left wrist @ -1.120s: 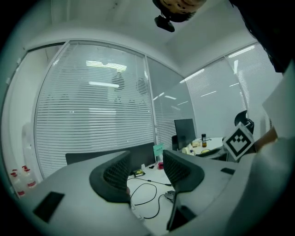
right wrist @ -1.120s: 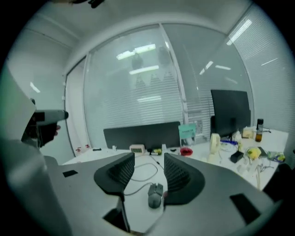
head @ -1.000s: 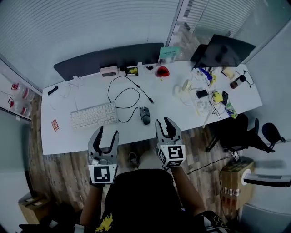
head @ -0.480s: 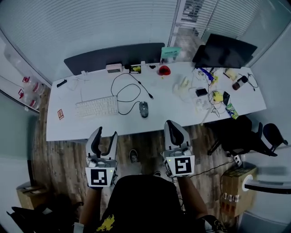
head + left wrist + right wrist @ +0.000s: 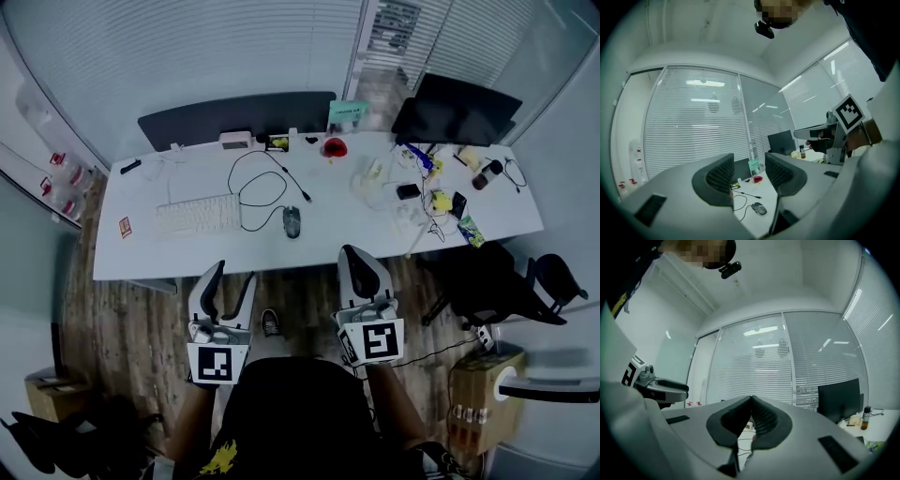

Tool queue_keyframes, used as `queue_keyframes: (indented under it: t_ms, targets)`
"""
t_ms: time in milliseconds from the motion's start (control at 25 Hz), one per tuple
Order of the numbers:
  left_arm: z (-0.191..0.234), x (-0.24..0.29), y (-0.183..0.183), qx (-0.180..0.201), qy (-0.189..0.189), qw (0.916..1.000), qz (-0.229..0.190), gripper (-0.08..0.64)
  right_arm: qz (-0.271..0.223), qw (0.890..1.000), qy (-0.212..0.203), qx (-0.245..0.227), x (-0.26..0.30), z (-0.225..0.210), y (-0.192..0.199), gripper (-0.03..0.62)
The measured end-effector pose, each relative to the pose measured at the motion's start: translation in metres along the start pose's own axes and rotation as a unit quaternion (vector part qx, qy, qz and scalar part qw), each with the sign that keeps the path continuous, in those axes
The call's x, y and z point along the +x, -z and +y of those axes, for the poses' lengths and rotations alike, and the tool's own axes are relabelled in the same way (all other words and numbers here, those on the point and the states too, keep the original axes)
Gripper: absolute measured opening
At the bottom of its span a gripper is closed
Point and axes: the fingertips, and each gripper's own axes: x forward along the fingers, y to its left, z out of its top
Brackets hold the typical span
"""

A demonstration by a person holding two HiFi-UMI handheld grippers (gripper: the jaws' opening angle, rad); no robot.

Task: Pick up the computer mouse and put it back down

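A dark grey computer mouse [image 5: 292, 221] lies on the white desk [image 5: 187, 258], its black cable looping back toward the desk's rear; it also shows small between the left jaws as the mouse [image 5: 759, 209]. Both grippers are held level in front of the desk's near edge, well short of the mouse. My left gripper [image 5: 230, 279] stands open with nothing between its fingers [image 5: 717, 174]. My right gripper [image 5: 359, 261] is shut, its pads [image 5: 751, 414] pressed together and empty.
A white keyboard [image 5: 198, 216] lies left of the mouse. A red object [image 5: 334, 146], a teal card [image 5: 347, 112] and a black monitor [image 5: 459, 106] stand at the back. Clutter [image 5: 431, 197] covers the desk's right end. A dark chair [image 5: 492, 277] stands at right on wooden floor.
Both grippers have drawn back from the desk toward the person. The right gripper's jaws, slightly apart a second ago, have closed. The mouse stays on the desk.
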Motion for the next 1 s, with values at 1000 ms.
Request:
queue_keyframes:
  t_ms: [1000]
  targets:
    - [-0.051, 0.109, 0.049, 0.002, 0.159, 0.9867, 0.032, 0.207, 0.030, 0.991, 0.128, 0.006, -0.027, -0.087, 0.023, 0.015]
